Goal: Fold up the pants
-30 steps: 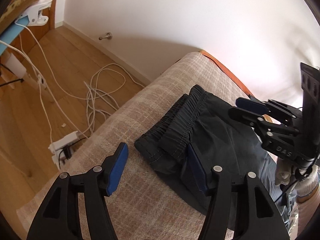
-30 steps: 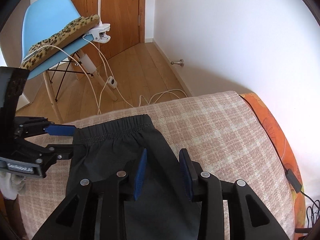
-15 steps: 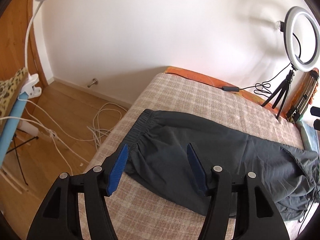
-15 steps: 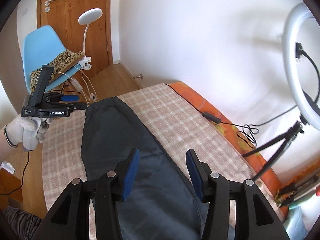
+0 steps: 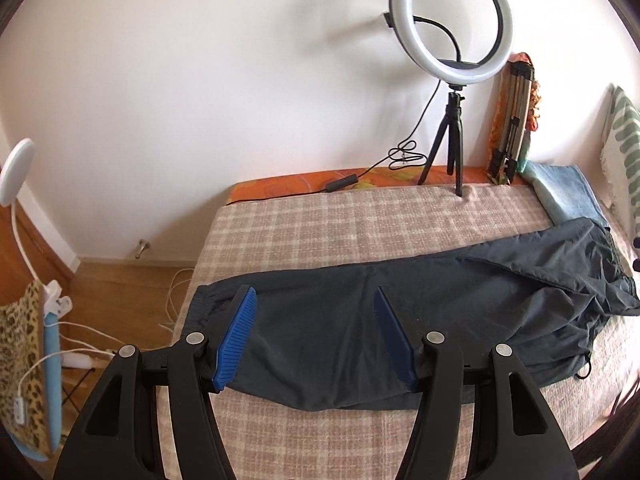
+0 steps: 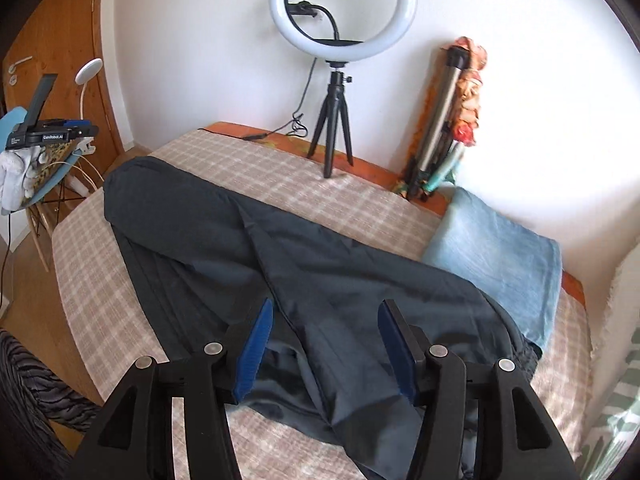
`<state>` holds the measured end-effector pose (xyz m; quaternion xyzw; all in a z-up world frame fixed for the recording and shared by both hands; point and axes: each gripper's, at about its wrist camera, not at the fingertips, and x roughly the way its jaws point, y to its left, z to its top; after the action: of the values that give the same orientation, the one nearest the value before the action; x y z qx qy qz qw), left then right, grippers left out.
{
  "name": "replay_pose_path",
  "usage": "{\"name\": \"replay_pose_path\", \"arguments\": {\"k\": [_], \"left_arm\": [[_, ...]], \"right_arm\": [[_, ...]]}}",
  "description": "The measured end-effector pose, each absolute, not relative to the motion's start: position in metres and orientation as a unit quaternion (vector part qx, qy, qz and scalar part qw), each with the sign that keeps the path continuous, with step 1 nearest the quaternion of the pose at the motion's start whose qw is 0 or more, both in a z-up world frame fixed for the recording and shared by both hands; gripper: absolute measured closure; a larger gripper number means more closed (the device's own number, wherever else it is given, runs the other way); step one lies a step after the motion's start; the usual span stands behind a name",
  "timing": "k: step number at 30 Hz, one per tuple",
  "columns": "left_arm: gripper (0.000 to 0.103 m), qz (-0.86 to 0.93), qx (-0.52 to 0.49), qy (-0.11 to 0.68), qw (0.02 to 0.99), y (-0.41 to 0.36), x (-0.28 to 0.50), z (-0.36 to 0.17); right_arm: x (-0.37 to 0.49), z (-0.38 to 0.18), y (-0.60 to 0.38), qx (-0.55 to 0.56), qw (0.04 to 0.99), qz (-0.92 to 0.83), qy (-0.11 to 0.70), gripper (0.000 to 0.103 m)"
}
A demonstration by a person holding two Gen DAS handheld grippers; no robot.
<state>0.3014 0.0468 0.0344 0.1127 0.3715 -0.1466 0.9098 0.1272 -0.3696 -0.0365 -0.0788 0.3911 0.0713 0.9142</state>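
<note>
Left wrist view, from the left: clip lamp with a round white head, leopard-print cushion on a blue chair edge, white cables on the wood floor. Left gripper is held above the bed, jaws spread wide, blue pads apart with nothing between them; it grips nothing. Dark pants lie lengthwise across the plaid blanket, waistband end at the left near the bed's edge, legs running right and bunching into a crumpled heap at the far right. Behind the pants, a ring light on a small black tripod stands at the wall side of the bed, with a folded tripod leaning on the wall and a light blue towel just right of it.

Right wrist view, from the left: the left gripper shows in a white-gloved hand, off the bed's left end, well apart from the fabric. Pants run diagonally from upper left to lower right, one leg folded over the other. Right gripper is held over the leg end, jaws wide, pads clear of each other, holding nothing. Blue towel sits just beside the pants at the right; ring light stands behind.
</note>
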Motion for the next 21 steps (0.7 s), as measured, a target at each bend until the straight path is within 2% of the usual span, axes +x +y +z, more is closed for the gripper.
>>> {"name": "replay_pose_path", "arguments": {"k": [7, 9, 11, 21], "left_arm": [[0.043, -0.234, 0.131, 0.390, 0.881, -0.052, 0.272, 0.021], [0.043, -0.260, 0.130, 0.401, 0.869, -0.080, 0.259, 0.010], [0.043, -0.285, 0.123, 0.415, 0.855, -0.106, 0.244, -0.003], [0.043, -0.361, 0.136, 0.461, 0.799, -0.207, 0.184, -0.076]], "right_arm": [[0.059, -0.069, -0.450, -0.072, 0.897, 0.055, 0.433, 0.045], [0.049, -0.081, -0.460, -0.082, 0.889, 0.063, 0.446, 0.036], [0.041, -0.095, -0.466, -0.092, 0.883, 0.069, 0.456, 0.032], [0.022, -0.135, -0.467, -0.166, 0.862, 0.092, 0.470, 0.032]]}}
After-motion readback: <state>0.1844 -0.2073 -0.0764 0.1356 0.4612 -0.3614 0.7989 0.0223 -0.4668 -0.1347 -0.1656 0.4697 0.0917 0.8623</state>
